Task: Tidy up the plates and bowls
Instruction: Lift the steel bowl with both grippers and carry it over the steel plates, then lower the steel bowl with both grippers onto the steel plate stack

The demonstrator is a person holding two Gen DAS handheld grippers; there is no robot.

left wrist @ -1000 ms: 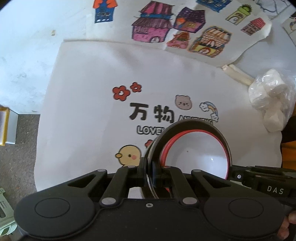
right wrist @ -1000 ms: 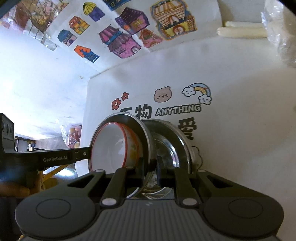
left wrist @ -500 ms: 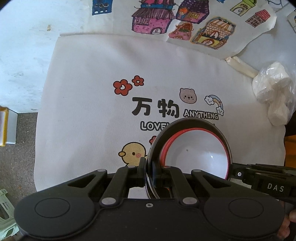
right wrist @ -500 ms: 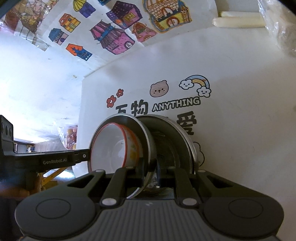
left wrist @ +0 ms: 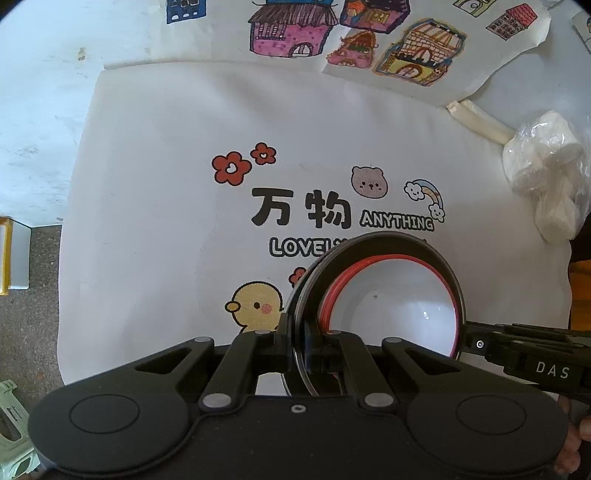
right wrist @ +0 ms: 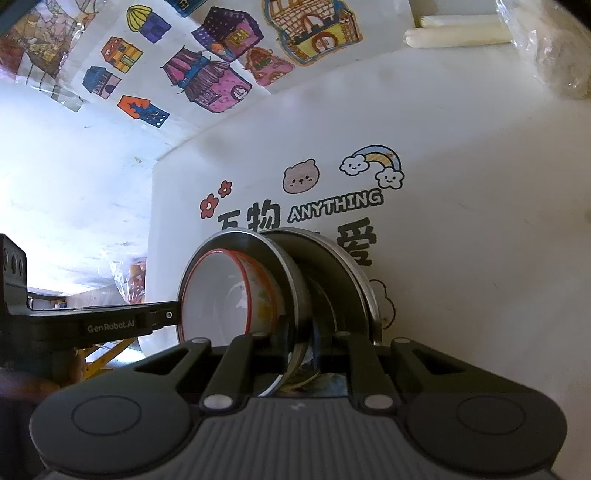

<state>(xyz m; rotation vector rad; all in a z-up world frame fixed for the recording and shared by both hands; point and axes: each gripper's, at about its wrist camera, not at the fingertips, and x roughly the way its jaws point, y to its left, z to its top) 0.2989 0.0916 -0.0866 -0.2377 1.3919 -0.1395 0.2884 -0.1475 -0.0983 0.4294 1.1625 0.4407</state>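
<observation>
Both sets of fingers pinch the steel plate (left wrist: 380,245) (red-rimmed bowl (left wrist: 399,302) inside).

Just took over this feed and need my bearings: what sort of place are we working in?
Probably a home table used by children. It is covered by a white cartoon-printed cloth, hand-coloured paper house drawings lie at its far edge, and a white red-rimmed bowl sits nested in metal dishes.
</observation>
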